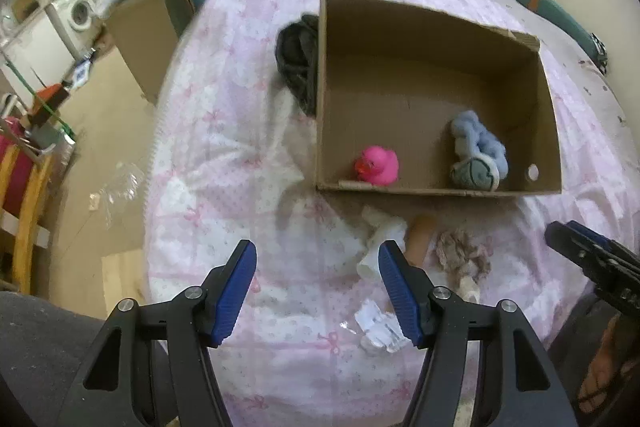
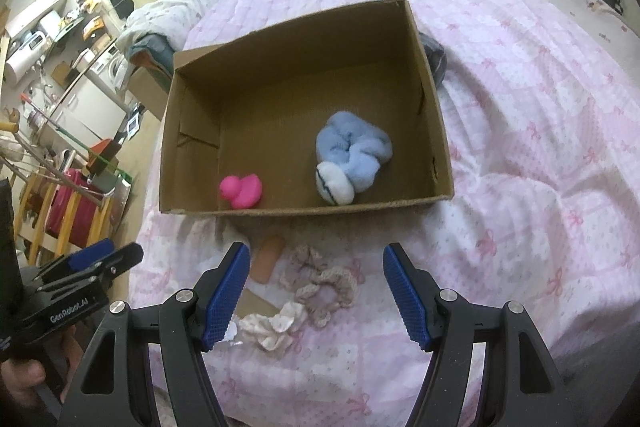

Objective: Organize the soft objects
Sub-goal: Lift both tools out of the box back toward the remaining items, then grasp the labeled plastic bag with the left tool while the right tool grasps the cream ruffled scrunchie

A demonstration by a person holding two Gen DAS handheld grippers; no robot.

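Note:
An open cardboard box (image 1: 400, 27) (image 2: 248, 39) stands on the pink bedspread. Inside it lie a pink rubber duck (image 1: 378, 165) (image 2: 242, 190) and a blue-and-white sock bundle (image 1: 480, 155) (image 2: 348, 155). In front of the box lie a beige crocheted scrunchie (image 1: 462, 253) (image 2: 326, 287), a tan cylinder (image 1: 418, 235) (image 2: 268, 259) and a white crumpled cloth (image 2: 276, 325) (image 1: 380, 239). My left gripper (image 1: 318, 287) is open and empty above the bedspread, left of these. My right gripper (image 2: 316, 295) is open and empty, over the scrunchie.
A dark garment (image 1: 298, 63) (image 2: 436, 59) lies against the box's outer side. Crumpled paper (image 1: 380, 331) lies near the left gripper. The bed's left edge drops to a floor with another cardboard box (image 1: 140, 39), a washing machine (image 1: 78, 13) and a wooden rack (image 2: 60, 211).

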